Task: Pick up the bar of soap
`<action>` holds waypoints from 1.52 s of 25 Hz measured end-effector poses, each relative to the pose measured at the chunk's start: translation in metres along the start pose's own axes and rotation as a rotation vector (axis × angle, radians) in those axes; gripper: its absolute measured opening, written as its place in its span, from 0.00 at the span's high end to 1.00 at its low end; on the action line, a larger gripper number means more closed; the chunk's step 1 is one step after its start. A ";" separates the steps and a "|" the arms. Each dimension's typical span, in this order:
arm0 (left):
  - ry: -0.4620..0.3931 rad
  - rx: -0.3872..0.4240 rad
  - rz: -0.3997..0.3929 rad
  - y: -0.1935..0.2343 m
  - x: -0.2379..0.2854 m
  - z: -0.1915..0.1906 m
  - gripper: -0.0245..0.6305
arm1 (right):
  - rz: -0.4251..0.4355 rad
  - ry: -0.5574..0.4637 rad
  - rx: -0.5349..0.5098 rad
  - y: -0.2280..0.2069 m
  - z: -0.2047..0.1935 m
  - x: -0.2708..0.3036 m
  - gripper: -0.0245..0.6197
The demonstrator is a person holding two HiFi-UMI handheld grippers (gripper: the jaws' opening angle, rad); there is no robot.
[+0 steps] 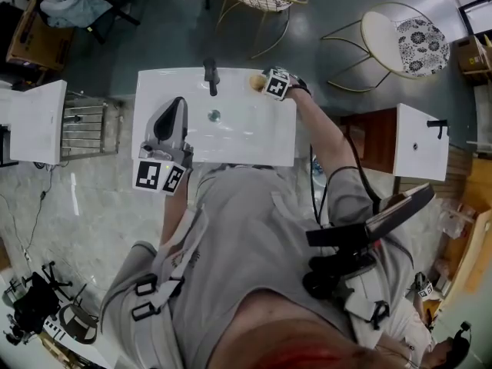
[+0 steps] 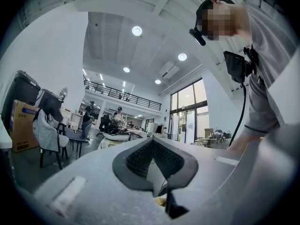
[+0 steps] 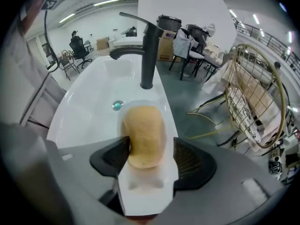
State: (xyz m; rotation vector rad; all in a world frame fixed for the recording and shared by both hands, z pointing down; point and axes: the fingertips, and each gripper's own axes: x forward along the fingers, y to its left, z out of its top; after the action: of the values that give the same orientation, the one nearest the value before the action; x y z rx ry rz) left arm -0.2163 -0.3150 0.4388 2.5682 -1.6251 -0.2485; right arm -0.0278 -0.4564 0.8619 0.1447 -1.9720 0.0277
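One tan bar of soap, flat on the far edge of the white sink, just beside one black tap. Partly hidden in the head view. Between the open fingers of the right gripper, left pad touching, right pad slightly apart. Left gripper near the sink's front left corner, fingers closed, empty.

White rectangular ceramic sink, round metal drain mid-basin. Tall black tap on its far rim. Beyond, right: gold wire-frame chair with patterned cushion. Brown cardboard box on floor.
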 end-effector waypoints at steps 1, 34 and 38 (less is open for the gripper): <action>-0.001 0.001 0.003 0.000 0.000 0.001 0.96 | -0.008 -0.003 -0.022 -0.002 0.003 0.000 0.49; 0.007 -0.008 -0.032 -0.016 0.021 -0.007 0.96 | -0.017 -0.096 0.173 -0.002 0.008 -0.013 0.67; 0.015 -0.009 -0.033 -0.020 0.015 -0.010 0.96 | -0.005 -0.072 0.171 -0.007 0.014 -0.004 0.65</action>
State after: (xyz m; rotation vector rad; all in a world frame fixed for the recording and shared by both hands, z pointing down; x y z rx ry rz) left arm -0.1908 -0.3201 0.4436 2.5853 -1.5746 -0.2377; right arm -0.0380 -0.4639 0.8527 0.2650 -2.0402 0.1910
